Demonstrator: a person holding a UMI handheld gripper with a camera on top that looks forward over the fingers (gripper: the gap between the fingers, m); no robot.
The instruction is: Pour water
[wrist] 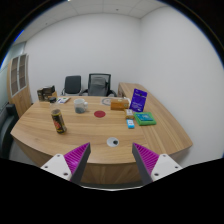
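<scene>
Small office — plain white walls (pixel 60 45), white ceiling, even light. Wooden conference table (pixel 95 135) with rounded edge fills the middle. Two black office chairs (pixel 86 85) at its far side against the wall. Wooden cabinet (pixel 17 82) with glazed doors stands off to one side — no floor visible.

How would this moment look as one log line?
task: pour water | gripper: open, empty, above table edge | bottle: standing beyond fingers, untouched
</scene>
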